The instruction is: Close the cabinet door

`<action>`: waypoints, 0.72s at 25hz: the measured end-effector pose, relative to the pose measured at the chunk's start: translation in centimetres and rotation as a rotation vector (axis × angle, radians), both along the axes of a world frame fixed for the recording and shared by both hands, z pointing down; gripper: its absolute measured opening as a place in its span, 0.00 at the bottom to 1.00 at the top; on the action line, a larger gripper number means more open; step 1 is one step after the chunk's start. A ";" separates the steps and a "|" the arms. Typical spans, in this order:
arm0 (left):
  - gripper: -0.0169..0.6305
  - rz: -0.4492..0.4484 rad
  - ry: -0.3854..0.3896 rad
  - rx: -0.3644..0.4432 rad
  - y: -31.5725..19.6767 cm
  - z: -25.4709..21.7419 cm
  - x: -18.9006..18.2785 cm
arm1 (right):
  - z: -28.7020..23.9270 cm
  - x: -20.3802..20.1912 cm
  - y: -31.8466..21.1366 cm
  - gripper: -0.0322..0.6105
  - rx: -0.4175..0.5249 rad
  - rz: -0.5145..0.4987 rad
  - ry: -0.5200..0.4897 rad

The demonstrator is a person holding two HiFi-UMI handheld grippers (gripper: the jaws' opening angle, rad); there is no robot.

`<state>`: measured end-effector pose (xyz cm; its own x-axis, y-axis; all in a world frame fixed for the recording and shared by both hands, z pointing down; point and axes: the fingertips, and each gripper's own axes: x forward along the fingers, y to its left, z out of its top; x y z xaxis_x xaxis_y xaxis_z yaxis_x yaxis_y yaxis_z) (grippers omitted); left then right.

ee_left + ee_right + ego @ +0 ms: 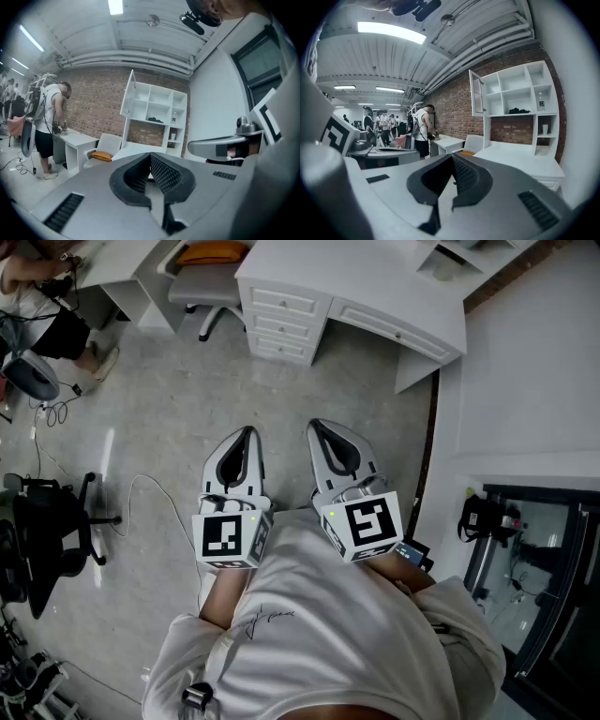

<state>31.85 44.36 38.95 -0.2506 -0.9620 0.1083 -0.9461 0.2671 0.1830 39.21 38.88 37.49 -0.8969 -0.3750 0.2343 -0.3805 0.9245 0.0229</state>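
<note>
Person stands on the open floor, both tools held close to the chest and aimed at the white surface (375, 292).

- Left tongs (246, 435): pressed together at the tips, nothing between them; the left gripper view (150, 157) confirms this.
- Right tongs (319, 427): also pressed together and empty, confirmed in the right gripper view (452, 157).
- Cabinet (520, 93): white open-shelf unit standing on the surface against the brick wall. It is well apart from both tools, with no contact.
- Cabinet door (476, 93): upper left compartment, swung wide open and standing out from the front. It also shows in the left gripper view (127, 93). It has a framed panel; I cannot tell whether that is glazed.
- Chair (101, 154) with an orange cushion sits beside the surface, left of the cabinet.

Judgement on handling: the door looks like a light, stiff panel on side hinges and should swing with little force. Pinching seems unnecessary. Best contact is probably the outer face near the free edge, far from the hinge, pushed with the tongs pressed together. If glazed, press on the frame and ease it home without slamming. The task has not started and an approach is needed first.
</note>
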 end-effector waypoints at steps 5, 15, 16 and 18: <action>0.05 -0.053 -0.007 0.047 2.3 -1.1 -3.7 | -0.3 -2.9 0.6 0.09 0.032 -0.015 -0.009; 0.05 -0.056 -0.007 0.037 6.1 -0.8 -8.1 | -1.4 -7.0 3.2 0.09 0.007 -0.012 -0.114; 0.05 -0.057 0.002 0.037 6.5 -0.6 -8.4 | -1.6 -7.2 3.6 0.09 0.020 -0.007 -0.118; 0.05 -0.070 0.007 0.035 7.2 -0.2 -9.1 | -1.6 -7.9 4.3 0.09 0.046 -0.010 -0.105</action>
<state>22.74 51.53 38.78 -0.3165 -0.9454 0.0772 -0.9240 0.3257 0.2002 31.35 43.14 35.84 -0.9193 -0.3743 0.1215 -0.3741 0.9270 0.0258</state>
